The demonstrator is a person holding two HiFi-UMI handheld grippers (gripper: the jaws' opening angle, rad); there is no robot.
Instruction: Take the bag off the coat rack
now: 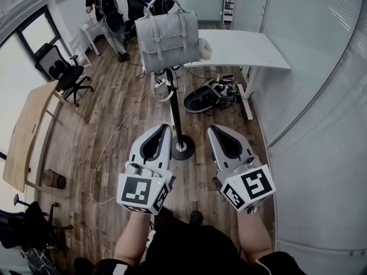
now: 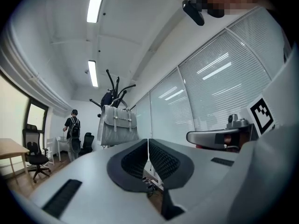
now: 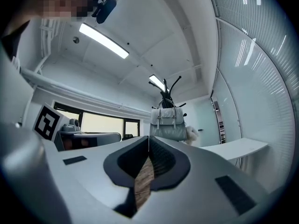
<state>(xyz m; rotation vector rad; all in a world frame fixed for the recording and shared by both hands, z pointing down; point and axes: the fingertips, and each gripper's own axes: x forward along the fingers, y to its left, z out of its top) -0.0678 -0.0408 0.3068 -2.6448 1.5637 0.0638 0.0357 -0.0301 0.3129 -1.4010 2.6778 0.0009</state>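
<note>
At the top of the coat rack [image 1: 175, 105]: grey bag [image 1: 167, 39] hangs by its handle from the hooks. Flap side with two straps faces the camera. A pale fluffy charm [image 1: 205, 48] sits at the bag's right edge. Rack pole is upright, round foot on the wood floor.

Left gripper [image 1: 165, 126]: just left of the rack's foot, low, well apart from the bag. Jaws pressed together, nothing between them.

Right gripper [image 1: 213, 128]: just right of the rack's foot, same height. Jaws also together, empty.

Neither gripper touches rack or bag. Both gripper views show the bag beyond the closed tips.

Right of the rack: white desk [image 1: 241, 47], with a tangle of cables [image 1: 221, 90] on the floor below it.
Left of the rack: black office chair [image 1: 63, 73], wooden table [image 1: 26, 133].
Behind the rack: a person [image 1: 106, 7] wearing a backpack, standing.
</note>
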